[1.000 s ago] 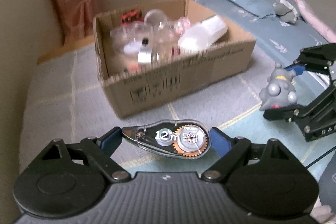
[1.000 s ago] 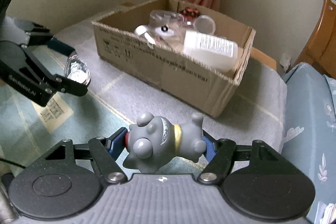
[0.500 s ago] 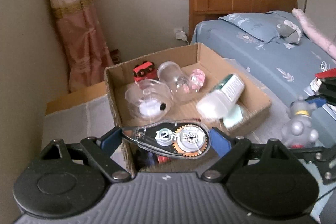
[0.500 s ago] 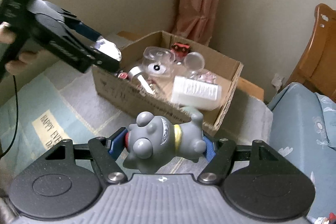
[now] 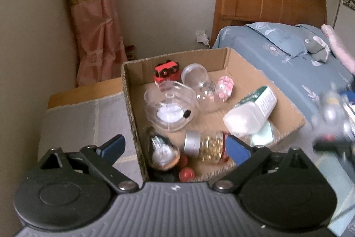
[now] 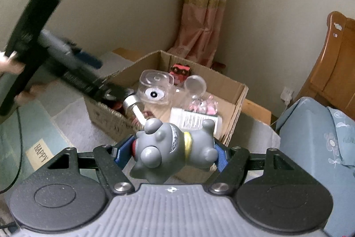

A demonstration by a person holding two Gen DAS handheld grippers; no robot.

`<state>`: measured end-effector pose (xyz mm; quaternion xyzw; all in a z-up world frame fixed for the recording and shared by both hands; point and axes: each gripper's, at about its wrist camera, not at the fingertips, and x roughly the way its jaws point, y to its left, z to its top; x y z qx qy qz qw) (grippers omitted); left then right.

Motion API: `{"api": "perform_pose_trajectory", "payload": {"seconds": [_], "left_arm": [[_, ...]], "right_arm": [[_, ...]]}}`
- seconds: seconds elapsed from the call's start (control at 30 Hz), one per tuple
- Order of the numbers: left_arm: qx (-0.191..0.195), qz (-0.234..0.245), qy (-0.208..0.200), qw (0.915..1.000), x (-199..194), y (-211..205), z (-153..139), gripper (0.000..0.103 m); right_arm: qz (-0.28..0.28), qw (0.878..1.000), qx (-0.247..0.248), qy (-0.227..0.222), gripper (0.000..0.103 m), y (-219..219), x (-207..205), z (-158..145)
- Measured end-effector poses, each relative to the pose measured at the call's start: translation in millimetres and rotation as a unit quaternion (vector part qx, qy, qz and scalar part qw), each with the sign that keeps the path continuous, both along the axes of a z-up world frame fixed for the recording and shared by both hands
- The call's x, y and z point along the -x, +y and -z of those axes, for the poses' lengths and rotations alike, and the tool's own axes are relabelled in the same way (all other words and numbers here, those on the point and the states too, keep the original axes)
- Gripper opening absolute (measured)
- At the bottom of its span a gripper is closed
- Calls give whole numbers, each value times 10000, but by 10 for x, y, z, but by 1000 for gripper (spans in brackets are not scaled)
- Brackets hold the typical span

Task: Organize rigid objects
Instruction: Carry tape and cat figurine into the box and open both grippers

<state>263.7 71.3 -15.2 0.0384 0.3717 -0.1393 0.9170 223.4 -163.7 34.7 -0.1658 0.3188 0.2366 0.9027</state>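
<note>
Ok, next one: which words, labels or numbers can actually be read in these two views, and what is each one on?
"HAPPY": on the pale patch of the green mat, cut off at its lower edge.
White bottle in the cardboard box: green and white label with a barcode, print too blurred to read.
Pillow on the bed: a short embroidered word, too blurred to read.
Left hand-held gripper: white lettering on its arm, smeared by motion, unreadable.
</note>
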Motion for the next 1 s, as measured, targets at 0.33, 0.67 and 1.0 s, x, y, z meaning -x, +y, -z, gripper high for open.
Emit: {"api": "perform_pose_trajectory", "payload": {"seconds": [0.33,0.67,1.0], "left_arm": [[32,-179,-268,9995,352,122,-10,98],[-178,-218,-708,9971,525,142,-10,102],[-420,-235,-981,9940,617,104,-24,102]], "right_arm": [[237,9996,-159,57,76,51,-593,-218],[555,9975,-39,444,77,196,-1339,-111],[1030,9926,4,635,103,128,-1425,57]]}}
